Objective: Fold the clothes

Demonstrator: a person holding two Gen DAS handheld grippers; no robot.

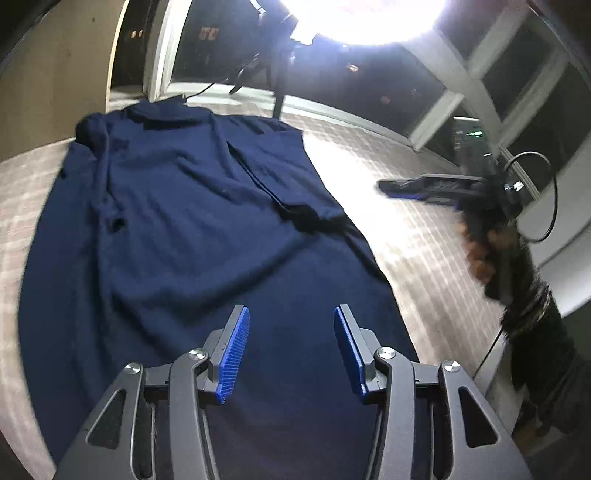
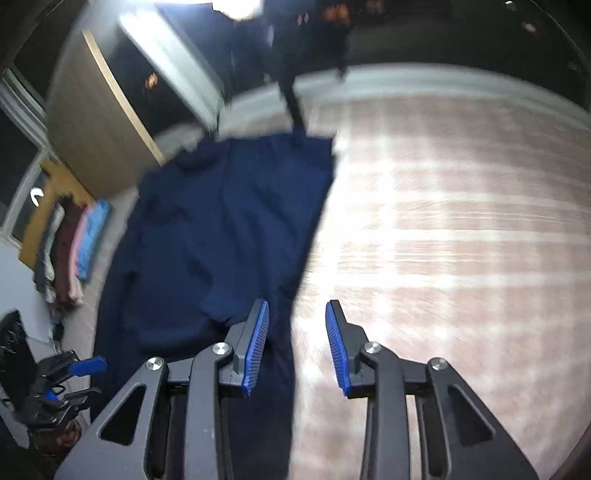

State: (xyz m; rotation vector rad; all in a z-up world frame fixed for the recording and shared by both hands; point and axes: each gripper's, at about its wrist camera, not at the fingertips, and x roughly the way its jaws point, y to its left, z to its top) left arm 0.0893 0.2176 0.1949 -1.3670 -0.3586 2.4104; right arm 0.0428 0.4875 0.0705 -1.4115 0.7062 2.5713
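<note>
A navy blue shirt (image 1: pixel 177 229) lies spread on the checked bed cover, its collar at the far end and one side folded over itself. My left gripper (image 1: pixel 291 314) hovers over the shirt's near end with its blue pads apart and nothing between them. In the left wrist view my right gripper (image 1: pixel 391 186) shows at the right, held by a hand in a dark sleeve, above the bare cover. In the right wrist view the shirt (image 2: pixel 221 229) fills the left half. My right gripper (image 2: pixel 297 310) stands open above the shirt's right edge, empty.
The checked bed cover (image 2: pixel 443 229) stretches to the right of the shirt. A stack of folded clothes (image 2: pixel 70 251) lies at the far left. A tripod leg (image 1: pixel 279 96) and a bright lamp (image 1: pixel 362 22) stand beyond the bed. Window frames (image 1: pixel 476 70) line the right.
</note>
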